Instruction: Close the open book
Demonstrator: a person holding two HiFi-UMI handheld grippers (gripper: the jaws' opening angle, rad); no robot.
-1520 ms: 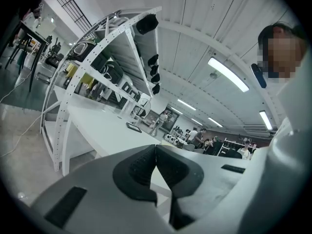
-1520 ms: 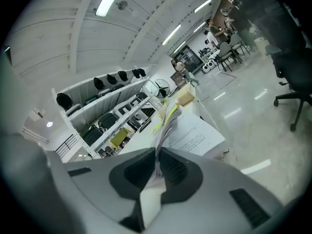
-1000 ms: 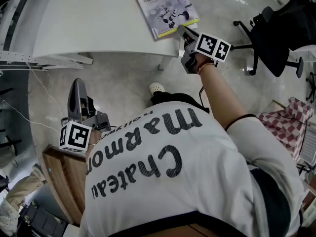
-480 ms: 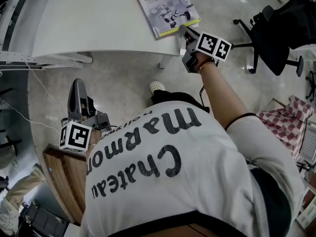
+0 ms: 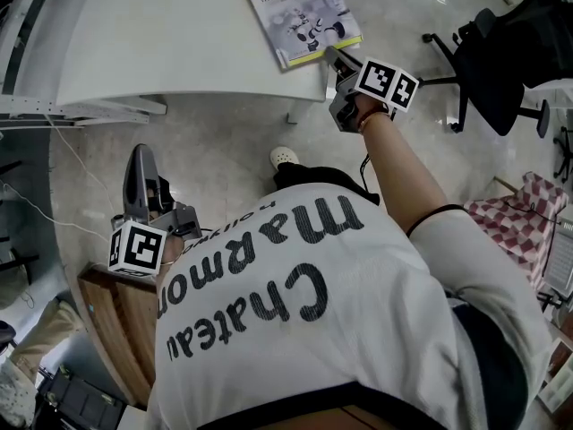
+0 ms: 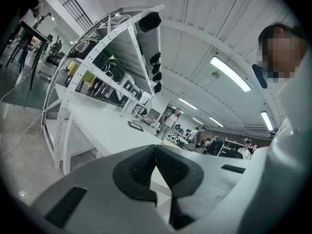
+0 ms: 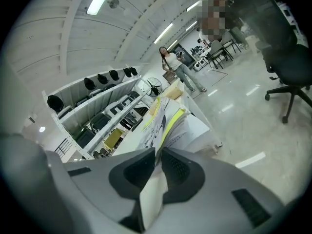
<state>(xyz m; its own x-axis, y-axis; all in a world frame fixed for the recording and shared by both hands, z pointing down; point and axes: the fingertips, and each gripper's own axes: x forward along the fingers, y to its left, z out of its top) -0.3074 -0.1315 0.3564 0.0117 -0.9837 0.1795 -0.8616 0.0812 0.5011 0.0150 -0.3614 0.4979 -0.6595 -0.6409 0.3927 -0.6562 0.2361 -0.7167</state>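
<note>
My right gripper [image 5: 333,56] reaches to the near right corner of the book [image 5: 303,18]. The book lies cover up at the right end of the white table [image 5: 152,34], close to the front edge. In the right gripper view I see the jaws clenched on a thin leaf at the book's edge. The sheet runs down between the two pads. Beyond them the yellow-edged cover and the pages fan slightly apart. I cannot tell whether the pinched leaf is the cover or a page.

My left gripper [image 5: 141,164] hangs low at my left side, well apart from the table and the book, over the pale floor [image 5: 224,141]. A wooden top [image 5: 116,321] sits just below it in the head view. In the left gripper view the jaws are pressed together with nothing between them, and they point along a white table toward a rack [image 6: 122,48] of shelves.

A black chair [image 5: 501,61] stands on the floor to the right of the table, near my right gripper. A white shoe [image 5: 285,159] shows on the floor below the table's edge.
</note>
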